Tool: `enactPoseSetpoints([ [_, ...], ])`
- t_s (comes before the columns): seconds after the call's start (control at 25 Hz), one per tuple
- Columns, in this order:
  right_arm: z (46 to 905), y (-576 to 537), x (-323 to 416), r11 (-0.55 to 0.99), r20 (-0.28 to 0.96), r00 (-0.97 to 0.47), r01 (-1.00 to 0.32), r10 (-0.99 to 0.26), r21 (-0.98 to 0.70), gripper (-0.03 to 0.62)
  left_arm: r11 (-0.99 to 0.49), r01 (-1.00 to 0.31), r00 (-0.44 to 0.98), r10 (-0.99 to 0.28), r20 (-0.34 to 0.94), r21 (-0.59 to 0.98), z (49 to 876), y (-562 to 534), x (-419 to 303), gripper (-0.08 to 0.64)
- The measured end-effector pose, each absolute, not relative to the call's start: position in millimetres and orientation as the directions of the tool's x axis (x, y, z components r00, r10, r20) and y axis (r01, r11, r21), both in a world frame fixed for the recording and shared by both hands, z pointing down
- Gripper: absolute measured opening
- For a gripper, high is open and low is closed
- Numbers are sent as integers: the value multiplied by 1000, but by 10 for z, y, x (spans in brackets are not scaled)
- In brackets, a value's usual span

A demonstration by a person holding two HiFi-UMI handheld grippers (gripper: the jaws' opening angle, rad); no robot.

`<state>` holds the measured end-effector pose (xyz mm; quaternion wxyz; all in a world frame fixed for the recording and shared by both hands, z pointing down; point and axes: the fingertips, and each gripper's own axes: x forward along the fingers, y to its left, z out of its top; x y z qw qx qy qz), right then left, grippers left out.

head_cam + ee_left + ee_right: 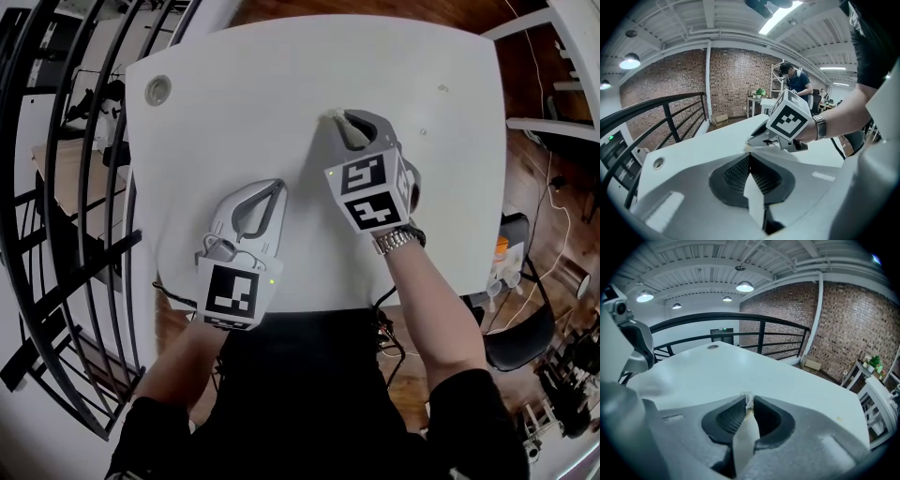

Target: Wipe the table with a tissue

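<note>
Right gripper [345, 124]: is clamping the tissue [334, 115] at its tip, mid-table [225, 84].
Left gripper [275, 189]: is lying closed and empty, near left.
Wiping well: keeping the wad pressed flat, probably sweeping overlapping strokes toward the specks [442, 89] far right.

The table [234, 84] is plain white. The left gripper [275, 187] and right gripper [339, 118] are light grey with dark mesh-patterned pads [727, 419], each bearing black-and-white square markers. The tissue [748, 401] is off-white. The brick wall [853, 319] is reddish-brown, the railing [761, 331] black.
</note>
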<state>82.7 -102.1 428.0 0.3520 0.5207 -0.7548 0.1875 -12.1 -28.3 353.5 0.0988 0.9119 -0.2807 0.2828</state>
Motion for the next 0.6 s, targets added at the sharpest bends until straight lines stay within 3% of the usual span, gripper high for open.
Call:
enactPoseSetpoints([
  [0.6, 4212, -689, 1509, 311, 722, -145, -945, -676, 102, 43, -853, -522, 702, -423, 573, 10, 3541, -32, 404, 17],
])
